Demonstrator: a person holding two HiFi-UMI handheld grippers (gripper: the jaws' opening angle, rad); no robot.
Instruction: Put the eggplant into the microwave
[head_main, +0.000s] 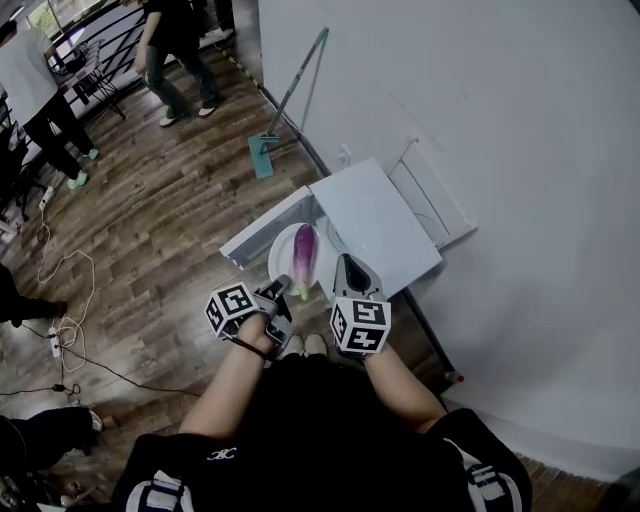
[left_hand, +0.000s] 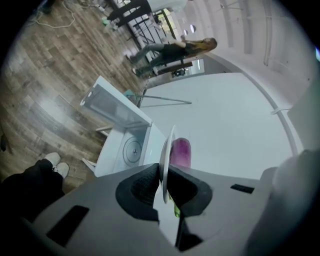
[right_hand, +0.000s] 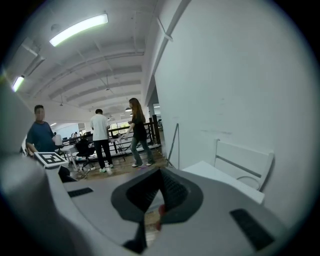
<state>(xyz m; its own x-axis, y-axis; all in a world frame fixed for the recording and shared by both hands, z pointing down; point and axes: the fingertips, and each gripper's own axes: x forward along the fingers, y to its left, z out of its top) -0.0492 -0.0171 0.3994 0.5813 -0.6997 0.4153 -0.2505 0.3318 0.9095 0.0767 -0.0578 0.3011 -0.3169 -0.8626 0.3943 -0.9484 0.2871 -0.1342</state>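
Head view first. Left claw (head_main: 279, 289) closed on the near rim of a white plate (head_main: 283, 264), holding it roughly level in front of the body. On the plate, the purple eggplant (head_main: 305, 255), lying lengthwise and pointing toward the white microwave (head_main: 380, 215). Microwave door (head_main: 262, 232) standing open to the left. Plate hovering just before the opening, not yet inside. Right claw (head_main: 349, 268) just beside the plate's right edge, over the microwave's near corner; impossible to tell from here whether touching the rim.

Left gripper view next. Shows the plate edge-on, pinched firmly between both pads, and the eggplant just beyond them on the plate. Below and to the left, the open cavity with its round turntable (left_hand: 134, 149), bare and near.

Right gripper view last. Shows the jaws together at the tips with nothing recognisable between them: closed, apparently carrying nothing. Looks past the microwave top toward the wall and several people well apart.

Probably mid-carry, with the insertion not yet done. For a good result:
- Keep the plate flat, because of the rounded eggplant, likely to roll.
- Keep the rim pinch tight.
- Lower and slide straight in, under the upper edge of the opening.
- Centre over the turntable before letting go.
- Hold the right claw clear of the opening, ready for the door.
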